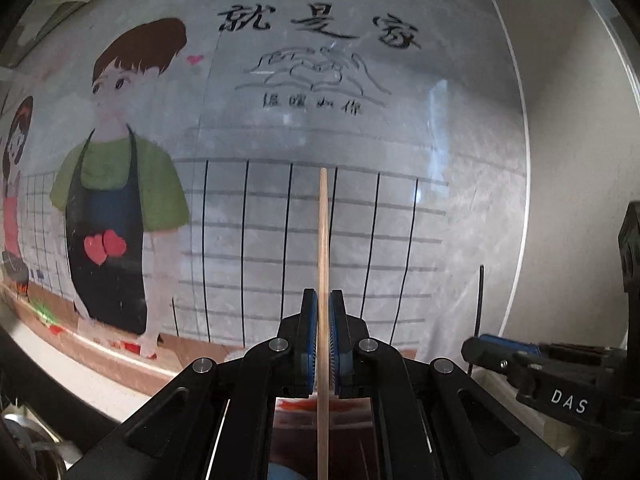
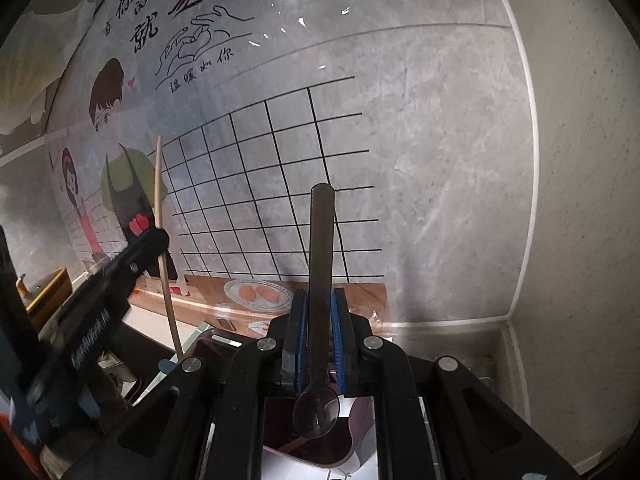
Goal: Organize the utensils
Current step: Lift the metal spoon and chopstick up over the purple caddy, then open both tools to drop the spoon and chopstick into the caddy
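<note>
My left gripper [image 1: 323, 300] is shut on a light wooden chopstick [image 1: 323, 240] that stands upright between the blue pads, its tip pointing up at the wall. My right gripper [image 2: 320, 300] is shut on a dark plastic spoon [image 2: 321, 248], handle up, bowl [image 2: 316, 412] hanging below the pads. In the right wrist view the left gripper [image 2: 158, 236] shows at the left with the chopstick [image 2: 160, 184] in it. In the left wrist view the right gripper's body [image 1: 560, 376] shows at the right edge. A dark reddish container [image 2: 312, 440] lies under the spoon.
A decorated glossy wall panel [image 1: 280, 120] with cartoon figures and a grid stands close ahead. A grey tiled corner wall [image 2: 460, 160] is to the right. A white counter edge [image 1: 80, 364] and a metal item [image 1: 28, 440] lie at lower left. A wooden box [image 2: 48, 292] sits left.
</note>
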A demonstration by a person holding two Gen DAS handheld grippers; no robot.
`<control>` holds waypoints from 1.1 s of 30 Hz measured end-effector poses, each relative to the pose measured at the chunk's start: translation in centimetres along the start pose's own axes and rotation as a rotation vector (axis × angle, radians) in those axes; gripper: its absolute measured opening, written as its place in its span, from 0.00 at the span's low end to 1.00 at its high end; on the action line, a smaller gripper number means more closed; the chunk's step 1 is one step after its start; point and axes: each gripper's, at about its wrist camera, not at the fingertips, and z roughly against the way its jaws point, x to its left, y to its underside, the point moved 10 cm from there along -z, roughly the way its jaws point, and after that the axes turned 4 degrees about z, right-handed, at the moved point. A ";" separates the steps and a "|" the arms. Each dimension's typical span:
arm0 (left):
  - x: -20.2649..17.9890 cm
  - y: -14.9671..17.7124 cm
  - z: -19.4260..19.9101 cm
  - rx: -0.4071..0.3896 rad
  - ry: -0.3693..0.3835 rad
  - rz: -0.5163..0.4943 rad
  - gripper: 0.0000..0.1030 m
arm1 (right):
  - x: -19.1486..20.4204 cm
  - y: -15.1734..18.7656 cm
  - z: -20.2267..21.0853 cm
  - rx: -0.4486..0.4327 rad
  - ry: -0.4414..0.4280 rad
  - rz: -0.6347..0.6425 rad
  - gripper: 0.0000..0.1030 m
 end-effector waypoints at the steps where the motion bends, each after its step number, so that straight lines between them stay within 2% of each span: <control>1: 0.2 0.3 -0.1 0.004 -0.006 0.003 0.05 | 0.1 0.2 -0.1 0.003 -0.002 0.001 0.11; 5: 1.0 2.0 -0.3 0.028 -0.023 0.011 0.06 | 0.5 1.0 -0.7 0.014 -0.001 0.016 0.11; 10: 1.7 5.0 -0.3 0.140 0.019 0.055 0.11 | 0.5 4.3 -1.9 0.103 -0.002 0.018 0.12; 11: 1.7 5.4 -0.2 0.171 0.032 0.062 0.22 | 0.5 5.2 -2.1 0.143 -0.009 0.009 0.12; 12: 1.8 5.6 0.0 0.203 0.043 0.070 0.40 | 0.3 5.7 -2.0 0.167 -0.004 0.002 0.12; 14: 1.9 5.3 0.8 0.223 0.057 0.076 0.57 | 0.1 5.9 -1.2 0.173 0.013 0.004 0.12; 19: 4.4 2.3 5.3 0.253 0.018 0.119 0.58 | 0.6 5.8 2.8 0.179 0.007 -0.010 0.12; 21: 5.4 2.0 6.9 0.310 0.001 0.113 0.62 | 0.9 5.9 3.4 0.191 0.004 -0.010 0.13; 23: 6.3 2.4 8.6 0.374 -0.001 0.070 0.63 | 2.3 7.3 4.7 0.264 -0.003 -0.012 0.14; 26: 8.6 4.3 11.5 0.432 -0.034 0.023 0.64 | 4.1 10.2 4.9 0.364 -0.041 -0.030 0.19; 30: 12.6 9.1 15.0 0.574 -0.088 0.084 0.65 | 7.1 15.0 4.4 0.496 -0.066 -0.012 0.21; 33: 14.0 11.9 16.8 0.633 -0.095 0.083 0.65 | 10.2 18.4 3.9 0.569 -0.116 0.002 0.21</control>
